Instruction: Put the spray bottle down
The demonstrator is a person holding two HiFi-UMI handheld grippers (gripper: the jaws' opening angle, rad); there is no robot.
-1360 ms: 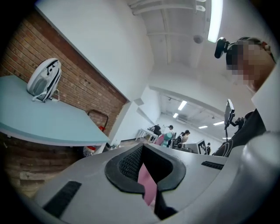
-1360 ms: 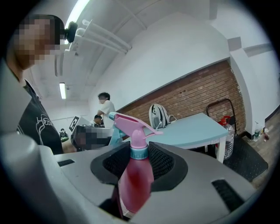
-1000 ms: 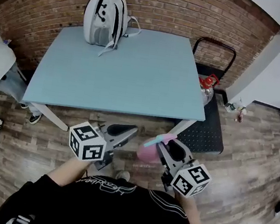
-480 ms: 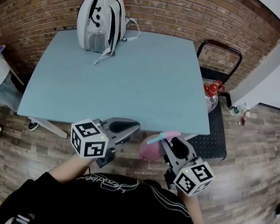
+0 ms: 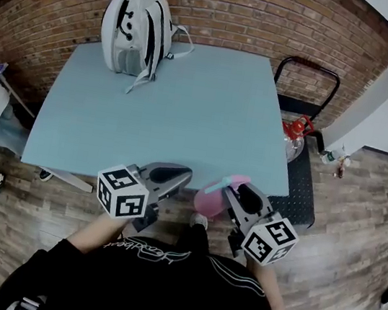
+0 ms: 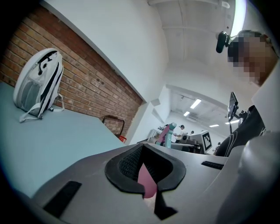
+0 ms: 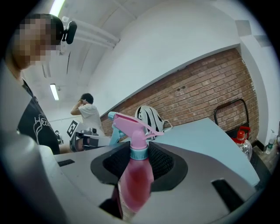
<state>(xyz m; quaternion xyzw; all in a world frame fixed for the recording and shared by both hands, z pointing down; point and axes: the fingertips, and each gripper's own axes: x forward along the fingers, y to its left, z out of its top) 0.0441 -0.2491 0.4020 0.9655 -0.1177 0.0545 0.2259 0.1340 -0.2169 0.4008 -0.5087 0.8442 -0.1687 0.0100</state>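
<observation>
The right gripper (image 5: 235, 194) is clamped on the spray bottle (image 5: 210, 198). In the right gripper view both pads press the pink body just under the teal collar, one on each side. The bottle stands approx. upright in the grip, w/ its pink head and teal trigger above the jaws. In the head view it is in the air at the near edge of the table (image 5: 186, 113). The head reaches over the edge and the body hangs in front of it, above the wood floor (image 5: 356, 235). It does not rest on the table top.

The left gripper (image 5: 165, 175) is beside it, also at the near edge. Its jaws are drawn together w/ only a thin slit btw. them, and nothing is gripped. The pink seen through the slit in the left gripper view is the bottle in the other gripper. The two grippers are near each other but apart.

A white backpack (image 5: 134, 28) w/ black stripes stands upright on the far left corner of the table, next to the brick wall (image 5: 274, 17). On the right of the table is a black cart (image 5: 297, 192), and on it a clear bottle w/ red top (image 5: 294, 133).
</observation>
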